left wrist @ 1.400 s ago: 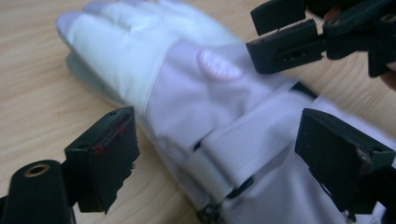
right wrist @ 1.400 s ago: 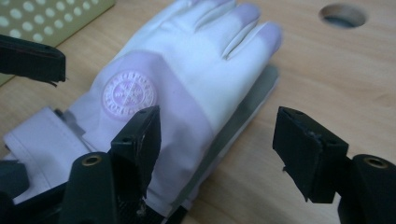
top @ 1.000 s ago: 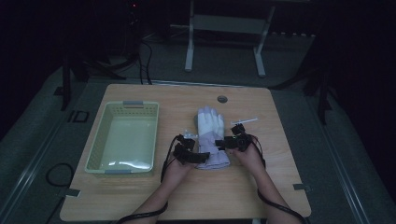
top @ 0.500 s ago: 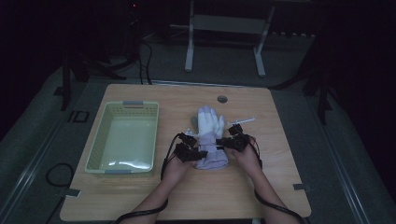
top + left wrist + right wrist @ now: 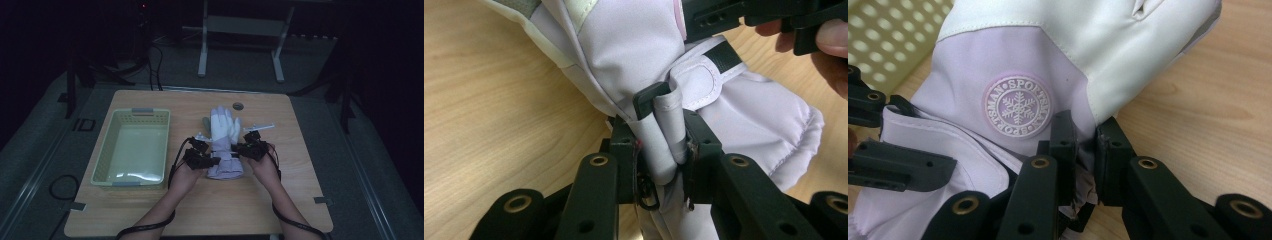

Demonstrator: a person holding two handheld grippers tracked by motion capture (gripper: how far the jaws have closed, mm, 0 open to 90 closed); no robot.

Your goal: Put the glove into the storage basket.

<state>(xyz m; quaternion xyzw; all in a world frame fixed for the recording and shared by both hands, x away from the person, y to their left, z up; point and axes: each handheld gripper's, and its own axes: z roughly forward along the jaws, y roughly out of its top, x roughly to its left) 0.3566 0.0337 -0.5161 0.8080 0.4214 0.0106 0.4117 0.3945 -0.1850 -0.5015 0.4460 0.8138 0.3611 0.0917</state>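
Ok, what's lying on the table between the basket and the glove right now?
In the high view, the left gripper and its hand sit between the basket and the glove, with bare wood farther up; its jaws are shut on the glove's edge.

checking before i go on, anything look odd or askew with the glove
Nothing damaged. The glove lies beside the basket; its wrist strap is bunched in the left gripper.
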